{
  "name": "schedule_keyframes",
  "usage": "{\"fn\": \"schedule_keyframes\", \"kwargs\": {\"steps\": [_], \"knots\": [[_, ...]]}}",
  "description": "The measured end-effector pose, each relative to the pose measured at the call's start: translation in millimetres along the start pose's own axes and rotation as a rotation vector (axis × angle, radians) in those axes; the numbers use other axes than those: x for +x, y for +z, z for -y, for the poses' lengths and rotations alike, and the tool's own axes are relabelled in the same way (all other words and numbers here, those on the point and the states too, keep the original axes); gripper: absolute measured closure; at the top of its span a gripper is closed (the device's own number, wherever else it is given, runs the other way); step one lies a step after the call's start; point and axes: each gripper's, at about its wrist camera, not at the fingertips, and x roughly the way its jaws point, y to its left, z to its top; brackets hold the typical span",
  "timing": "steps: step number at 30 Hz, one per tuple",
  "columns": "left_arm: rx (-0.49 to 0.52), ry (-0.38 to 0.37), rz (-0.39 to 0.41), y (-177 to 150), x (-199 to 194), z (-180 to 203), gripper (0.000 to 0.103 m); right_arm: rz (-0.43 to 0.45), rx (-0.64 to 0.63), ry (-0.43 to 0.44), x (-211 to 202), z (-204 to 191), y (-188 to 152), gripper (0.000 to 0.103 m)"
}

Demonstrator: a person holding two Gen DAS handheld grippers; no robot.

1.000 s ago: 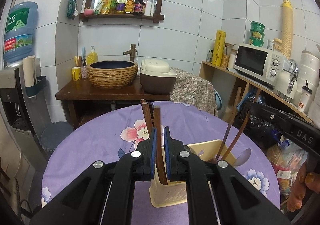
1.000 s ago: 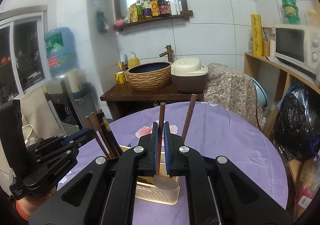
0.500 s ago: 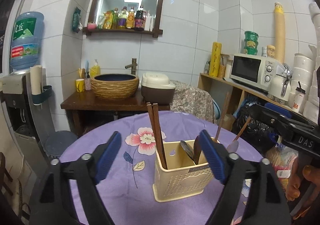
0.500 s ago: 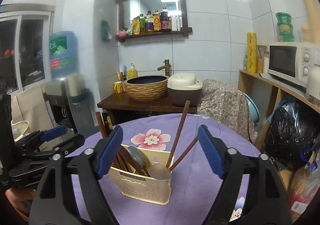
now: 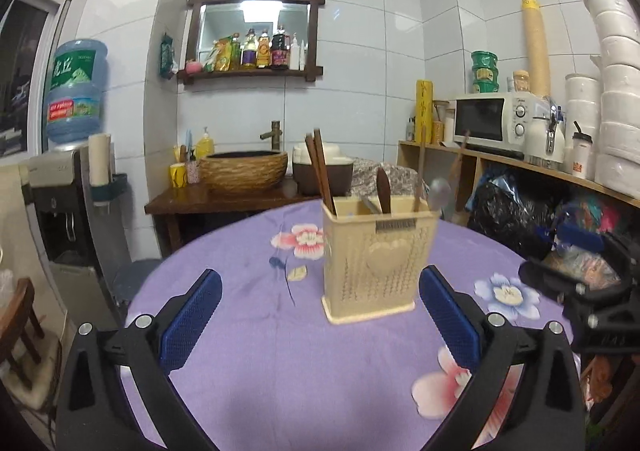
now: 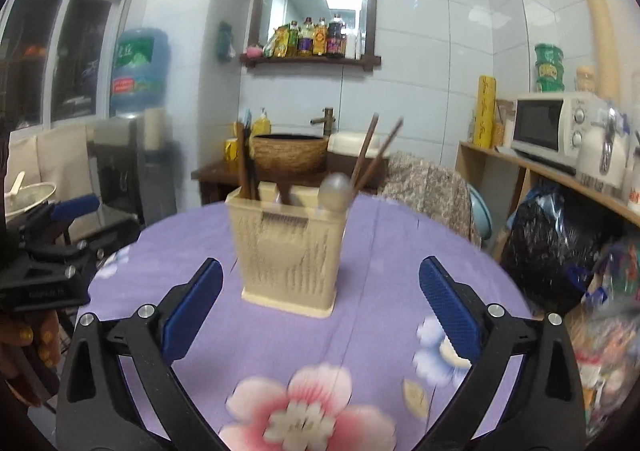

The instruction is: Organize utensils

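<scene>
Utensil holder, upright on table; chopsticks and spoons are held inside. Left gripper and right gripper are spread wide, empty.

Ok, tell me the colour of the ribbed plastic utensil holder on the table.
The utensil holder is cream-beige, clearest in the left wrist view.

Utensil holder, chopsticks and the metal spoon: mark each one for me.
Utensil holder [image 5: 376, 263]: left wrist view, front wall at the heart emblem.
Chopsticks [image 5: 320, 167]: left wrist view, mid-shaft above the holder's left corner.
Metal spoon [image 6: 335, 187]: right wrist view, on its bowl above the rim.
</scene>
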Motion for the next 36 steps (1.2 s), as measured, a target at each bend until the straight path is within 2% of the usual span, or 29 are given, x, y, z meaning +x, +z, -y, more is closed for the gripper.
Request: {"fn": "schedule_keyframes", "kwargs": {"steps": [5, 10, 16, 19, 24, 36], "knots": [[-0.035, 0.057, 0.016, -32, -40, 5, 0.005, -0.008, 0.058, -0.013, -43, -4, -47, 0.006], [0.001, 0.106, 0.067, -47, -80, 14, 0.005, 0.036, 0.043, -0.060, -88, -18, -71, 0.006], [-0.052, 0.105, 0.071, -54, -110, 12, 0.005, 0.084, 0.107, -0.019, -126, -29, -70, 0.006], [-0.056, 0.101, 0.083, -58, -119, 15, 0.005, 0.120, 0.079, -0.015, -136, -36, -67, 0.006], [-0.053, 0.100, 0.104, -59, -125, 18, 0.005, 0.122, 0.043, -0.007, -140, -43, -65, 0.006], [-0.058, 0.112, 0.106, -63, -130, 18, 0.005, 0.111, 0.048, 0.013, -139, -45, -66, 0.006]]}}
